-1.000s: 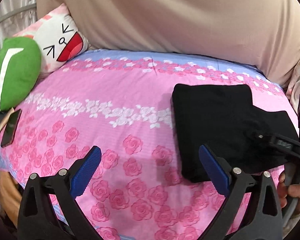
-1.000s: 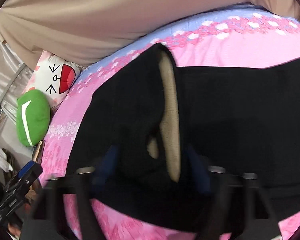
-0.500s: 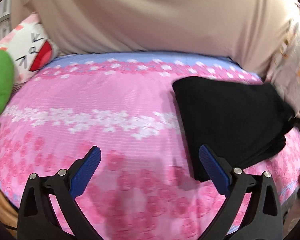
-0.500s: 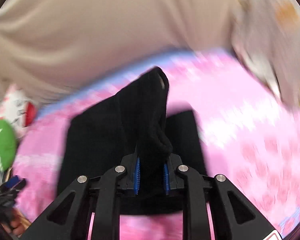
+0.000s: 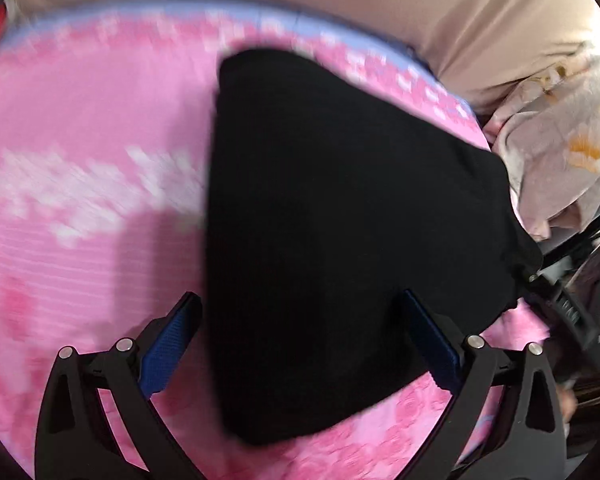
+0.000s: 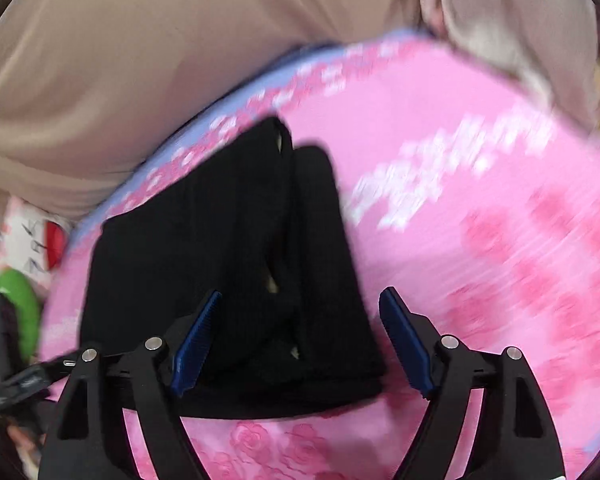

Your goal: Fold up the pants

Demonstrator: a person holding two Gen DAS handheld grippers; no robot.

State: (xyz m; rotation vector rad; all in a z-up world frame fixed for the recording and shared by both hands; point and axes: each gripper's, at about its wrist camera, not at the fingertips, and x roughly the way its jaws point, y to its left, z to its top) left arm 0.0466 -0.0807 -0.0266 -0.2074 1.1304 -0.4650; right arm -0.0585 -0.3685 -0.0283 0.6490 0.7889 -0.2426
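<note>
right tool (image 6: 300,336): jaws spread wide, blue pads clear of the cloth on both sides. Half a second ago they pinched a raised fold of the black pants; they have just been opening, and the fold now lies between them, unpinched.
left tool (image 5: 300,344): jaws spread, nothing gripped. It now hangs over the near edge of the pants; a second ago it looked mostly at bare bedspread with the pants off to its right.
pants (image 6: 228,264): black, folded into a compact stack on the bed, just ahead of both tools. In the right wrist view the top layer sits a bit rumpled, with a ridge down the middle and small gaps showing tan.
bedspread (image 6: 480,240): pink, rose print, carries the pants; blurred by motion in both views.
far side: tan cloth (image 6: 160,60) behind the bed, pale floral fabric (image 5: 560,140) at right, cartoon pillow (image 6: 32,236) and green cushion (image 6: 16,300) at left.
meaning: the fold looks placed and released. Likely next is pressing it flat or one more fold, judging by the left tool closing in.
</note>
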